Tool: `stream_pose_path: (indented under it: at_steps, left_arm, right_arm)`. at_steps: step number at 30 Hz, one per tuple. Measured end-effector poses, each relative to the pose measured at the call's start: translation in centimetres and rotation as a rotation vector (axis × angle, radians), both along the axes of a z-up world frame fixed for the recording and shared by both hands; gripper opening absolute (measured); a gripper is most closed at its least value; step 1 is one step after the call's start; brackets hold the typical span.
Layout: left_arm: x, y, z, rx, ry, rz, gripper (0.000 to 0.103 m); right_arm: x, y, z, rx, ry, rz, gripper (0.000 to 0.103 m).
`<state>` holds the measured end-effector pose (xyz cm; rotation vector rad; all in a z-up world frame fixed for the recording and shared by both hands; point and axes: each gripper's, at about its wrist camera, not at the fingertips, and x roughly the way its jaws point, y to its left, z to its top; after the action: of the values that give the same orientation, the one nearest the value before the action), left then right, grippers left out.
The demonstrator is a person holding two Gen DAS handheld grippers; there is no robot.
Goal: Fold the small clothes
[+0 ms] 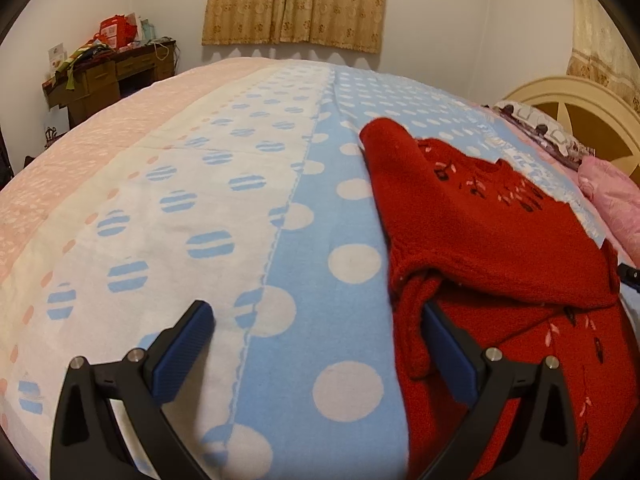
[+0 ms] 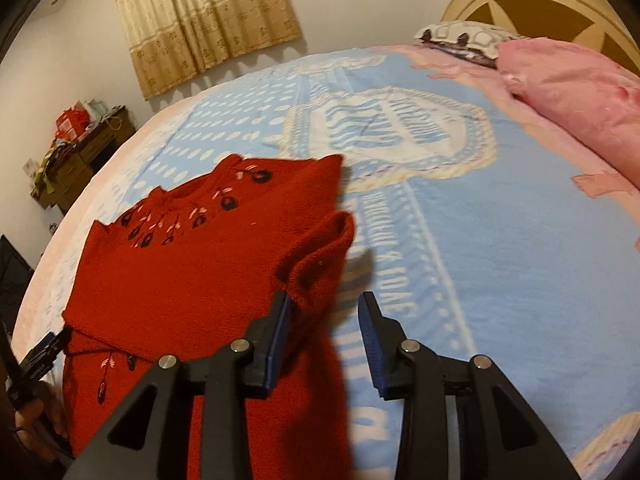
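The right gripper stands parted, its left pad just touching the red knitted sweater's folded sleeve, pinching nothing. The left gripper gapes wide at the sweater's near-left edge. Soft, thick and floppy, the sweater lies half folded on the blue dotted blanket; doubled edges likely offer the surest hold.
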<state>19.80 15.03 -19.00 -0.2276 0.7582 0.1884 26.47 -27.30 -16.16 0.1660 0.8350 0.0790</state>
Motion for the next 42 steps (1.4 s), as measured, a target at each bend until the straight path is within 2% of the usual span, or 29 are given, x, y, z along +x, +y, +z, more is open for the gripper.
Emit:
stream_pose_path:
  at_steps: [2, 6, 10, 15, 20, 22, 24, 26, 31, 32, 33, 34, 37, 38, 39, 42]
  left_arm:
    - [-0.6, 0.3, 0.5, -0.006, -0.007, 0.022, 0.103]
    - [-2.4, 0.6, 3.2, 0.037, -0.101, 0.087, 0.103]
    - [-2.0, 0.5, 5.8, 0.041, -0.160, 0.078, 0.103]
    - [1.6, -1.6, 5.9, 0.126, -0.124, 0.021, 0.103]
    - [5.3, -2.6, 3.5, 0.192, -0.012, -0.007, 0.102]
    - [6.0, -2.4, 2.4, 0.197, 0.036, -0.004, 0.090]
    - [6.4, -1.8, 1.6, 0.109, 0.060, -0.043, 0.064]
    - [6.5, -1.5, 1.6, 0.034, 0.054, -0.054, 0.060]
    - [6.8, -3.0, 1.9, 0.060, 0.059, -0.099, 0.057]
    - [7.0, -3.1, 1.8, 0.048, 0.067, -0.117, 0.047]
    - [7.1, -2.9, 1.7, 0.016, 0.062, -0.134, 0.024]
    - [7.1, -2.7, 1.7, -0.003, 0.057, -0.146, 0.007]
    - [6.6, -1.4, 2.4, -0.033, 0.034, -0.091, 0.007]
    - [6.2, -0.8, 2.5, -0.041, 0.022, -0.071, 0.000]
    - [5.8, -0.2, 2.6, -0.015, 0.015, -0.039, 0.000]
    - [5.8, 1.0, 1.4, -0.036, 0.058, -0.046, 0.000]
  right_arm:
    - [-0.3, -0.6, 0.6, -0.007, -0.017, -0.024, 0.036]
    - [-0.8, -0.1, 1.8, 0.004, -0.049, 0.005, 0.036]
    - [-1.2, 1.7, 3.2, 0.013, -0.091, 0.059, 0.036]
    - [-1.2, 3.9, 3.4, -0.004, -0.100, 0.122, 0.037]
    - [-0.7, 3.8, 2.5, -0.024, -0.081, 0.116, 0.037]
    - [-0.5, 2.9, 1.9, -0.018, -0.065, 0.085, 0.037]
    - [-0.3, 2.2, 1.3, -0.021, -0.050, 0.058, 0.037]
    - [-0.2, 1.7, 0.8, -0.017, -0.038, 0.036, 0.037]
    - [-0.7, 1.9, 0.6, -0.021, -0.044, 0.040, 0.037]
    - [-0.8, 2.0, 0.7, -0.023, -0.045, 0.044, 0.037]
    - [-0.9, 2.0, 0.7, -0.025, -0.046, 0.046, 0.037]
    - [-1.0, 2.0, 0.8, -0.028, -0.049, 0.046, 0.037]
    - [-1.3, 1.9, 1.3, -0.037, -0.069, 0.045, 0.037]
    - [-1.3, 2.0, 1.4, -0.039, -0.076, 0.047, 0.037]
    - [-1.3, 2.1, 1.5, -0.040, -0.082, 0.053, 0.038]
    - [-0.8, 2.9, 1.3, -0.032, -0.073, 0.086, 0.044]
